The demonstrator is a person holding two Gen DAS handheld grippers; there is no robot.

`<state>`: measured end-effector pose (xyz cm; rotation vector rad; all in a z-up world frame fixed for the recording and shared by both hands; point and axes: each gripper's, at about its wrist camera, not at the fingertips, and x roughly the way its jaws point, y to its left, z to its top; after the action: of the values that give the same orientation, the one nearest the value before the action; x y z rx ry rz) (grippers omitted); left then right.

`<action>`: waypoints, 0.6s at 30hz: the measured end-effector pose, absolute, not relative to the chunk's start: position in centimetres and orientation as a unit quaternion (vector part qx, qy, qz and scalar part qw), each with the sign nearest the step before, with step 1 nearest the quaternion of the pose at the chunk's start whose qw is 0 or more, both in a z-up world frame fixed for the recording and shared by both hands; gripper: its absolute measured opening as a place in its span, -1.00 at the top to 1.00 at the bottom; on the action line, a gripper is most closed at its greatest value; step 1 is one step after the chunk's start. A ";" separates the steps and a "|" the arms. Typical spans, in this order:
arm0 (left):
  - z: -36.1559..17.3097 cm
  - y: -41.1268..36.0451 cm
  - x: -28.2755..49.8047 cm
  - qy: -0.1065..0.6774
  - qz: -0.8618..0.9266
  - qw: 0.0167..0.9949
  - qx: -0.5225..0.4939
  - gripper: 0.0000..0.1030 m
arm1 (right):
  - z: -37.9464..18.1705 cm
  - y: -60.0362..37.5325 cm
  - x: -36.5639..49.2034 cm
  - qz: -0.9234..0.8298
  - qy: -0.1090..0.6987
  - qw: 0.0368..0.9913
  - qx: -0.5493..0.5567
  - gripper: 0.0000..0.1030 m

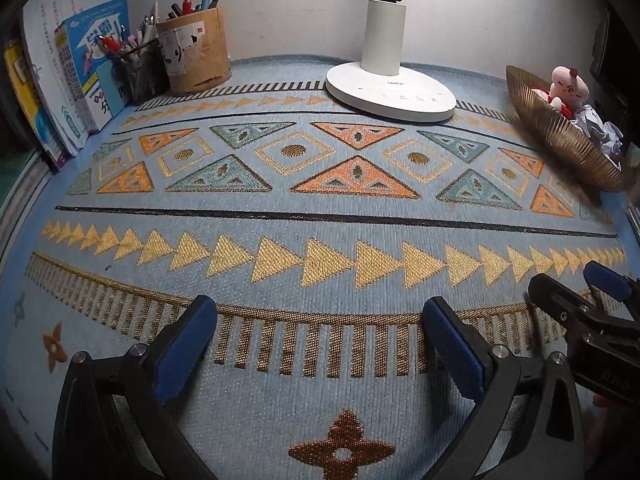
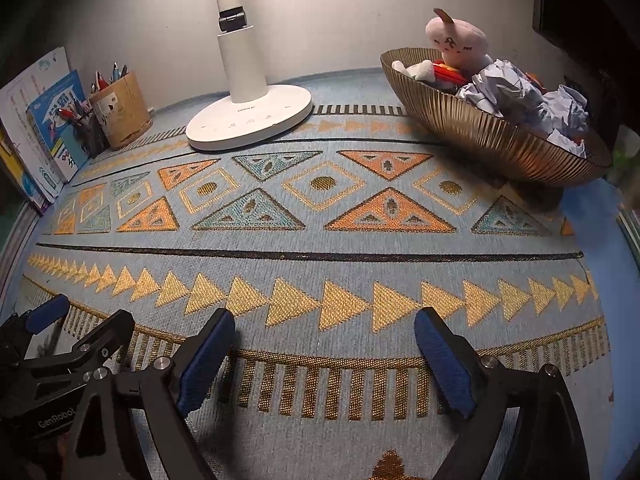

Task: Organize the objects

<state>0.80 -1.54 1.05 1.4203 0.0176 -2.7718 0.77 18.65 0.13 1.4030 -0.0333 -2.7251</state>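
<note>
My left gripper point(image 1: 320, 312) is open and empty, low over the patterned blue mat point(image 1: 304, 232). My right gripper point(image 2: 325, 322) is open and empty beside it; it also shows at the right edge of the left wrist view point(image 1: 568, 280), and the left one shows at the left edge of the right wrist view point(image 2: 86, 316). A gold ribbed bowl point(image 2: 492, 136) at the back right holds a pink plush toy point(image 2: 456, 38) and crumpled paper balls point(image 2: 520, 96). The bowl point(image 1: 560, 136) and plush point(image 1: 568, 86) also show in the left wrist view.
A white desk lamp point(image 1: 390, 84) stands at the back middle. A round wooden pen holder point(image 1: 196, 52) and a black mesh pen cup point(image 1: 140, 68) stand at the back left. Books point(image 1: 76, 68) lean at the left edge. A wall runs behind.
</note>
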 end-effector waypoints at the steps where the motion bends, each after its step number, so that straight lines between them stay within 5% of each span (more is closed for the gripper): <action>1: 1.1 -1.5 0.8 0.006 -0.890 0.013 0.456 -1.00 | 0.1 18.4 0.7 -0.885 -0.005 0.045 0.464 -0.91; 18: 1.0 -1.7 0.8 0.004 -0.890 0.003 0.456 -1.00 | -0.3 18.0 1.8 -0.884 0.018 0.024 0.466 -1.00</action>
<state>0.77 -1.72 1.03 1.4291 0.0125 -2.7907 1.75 18.04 -0.26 1.4419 0.0556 -2.7363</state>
